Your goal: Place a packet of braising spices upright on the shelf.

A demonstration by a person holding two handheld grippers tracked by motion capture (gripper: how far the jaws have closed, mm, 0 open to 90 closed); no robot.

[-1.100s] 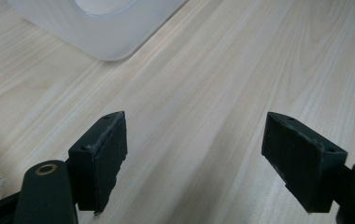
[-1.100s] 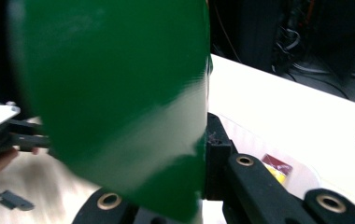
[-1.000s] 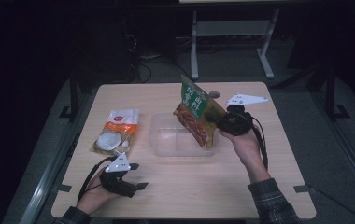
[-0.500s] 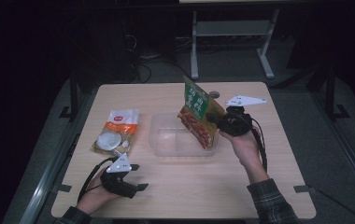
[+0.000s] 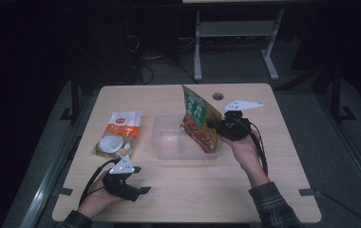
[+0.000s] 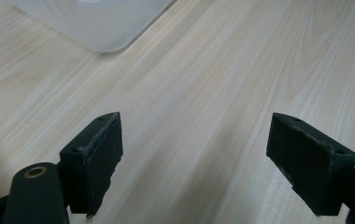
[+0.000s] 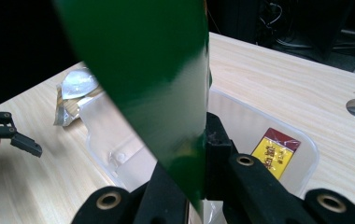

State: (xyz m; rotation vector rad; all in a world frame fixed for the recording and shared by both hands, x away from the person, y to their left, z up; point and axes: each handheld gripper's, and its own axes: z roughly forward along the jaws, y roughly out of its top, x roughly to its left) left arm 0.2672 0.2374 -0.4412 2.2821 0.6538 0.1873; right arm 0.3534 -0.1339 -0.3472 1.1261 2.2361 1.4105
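Right gripper pinches a green snack packet, jaws pressed onto its edge; in the right gripper view the green film runs straight down between the two black jaws. Packet stands tilted, top corner high, lower end dipping inside the clear plastic container at table centre. A small yellow-and-red sachet lies on the container floor, just beside the jaws in that view.

Left gripper rests low on the table near the front-left edge, jaws spread wide with nothing between them; bare wood shows between the pads. An orange-and-white packet lies flat left of the container, apart from it.

Likely step: packet going into the container. Risks, as judgement: the grip is on thin slick film at one edge, so the packet may slip or swing. If let go while this upright, it could lean on the wall and tip out. The light container isn't held down, so a push from the packet could slide it.
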